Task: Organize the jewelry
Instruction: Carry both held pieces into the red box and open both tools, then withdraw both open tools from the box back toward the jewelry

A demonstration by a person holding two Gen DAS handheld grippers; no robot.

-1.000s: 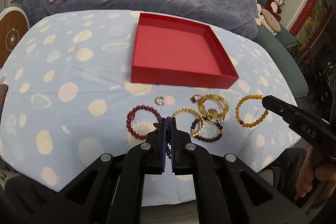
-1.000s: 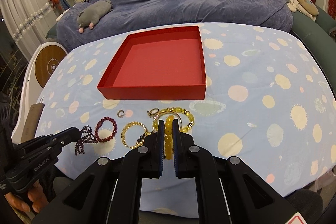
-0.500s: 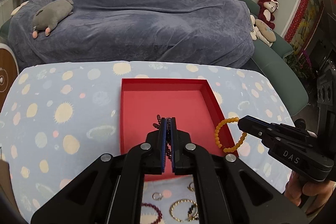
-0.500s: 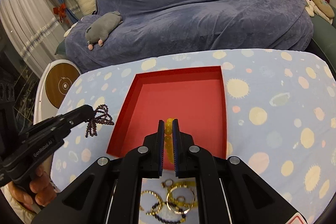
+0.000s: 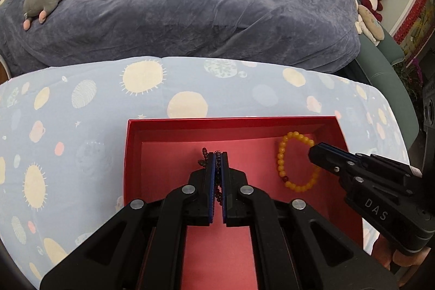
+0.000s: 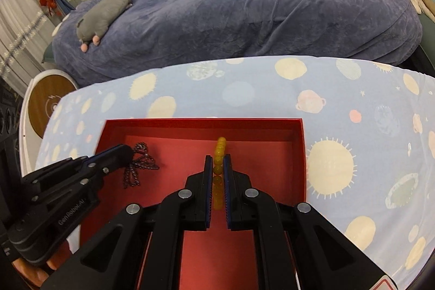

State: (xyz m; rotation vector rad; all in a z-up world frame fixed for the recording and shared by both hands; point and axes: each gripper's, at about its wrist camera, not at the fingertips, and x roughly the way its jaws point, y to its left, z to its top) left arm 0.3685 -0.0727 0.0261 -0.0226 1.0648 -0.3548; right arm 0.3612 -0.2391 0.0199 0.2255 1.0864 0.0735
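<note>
Both sets of tongs over the red box (image 5: 330, 124), each pinching a bracelet and angled steeply down toward its floor.

Left tongs (image 5: 217, 154): pressed together on a dark bead bracelet (image 6: 140, 165), strand bunched into loops and dangling from the tips, over the left half of the box. Seen from the right wrist, hanging low against the red floor; contact not clear.

Right tongs (image 6: 217, 157): pressed together on a yellow bead bracelet (image 5: 295, 163), gripped at one side of its ring. From the right wrist the ring edge-on, a single column of beads running up between the jaws; from the left wrist a full open ring hanging down and away from the tips, over the right half of the box.

Key relation, as a judgement: each bracelet directly below and ahead of its own tips, inside the walls, well apart from the other. Next move likely a simple release, no crossing needed. Some risk of the dark strand snagging on a pad.

Spotted blue tablecloth (image 5: 81, 113) around the box; blanket-covered couch (image 5: 204, 4) behind.
</note>
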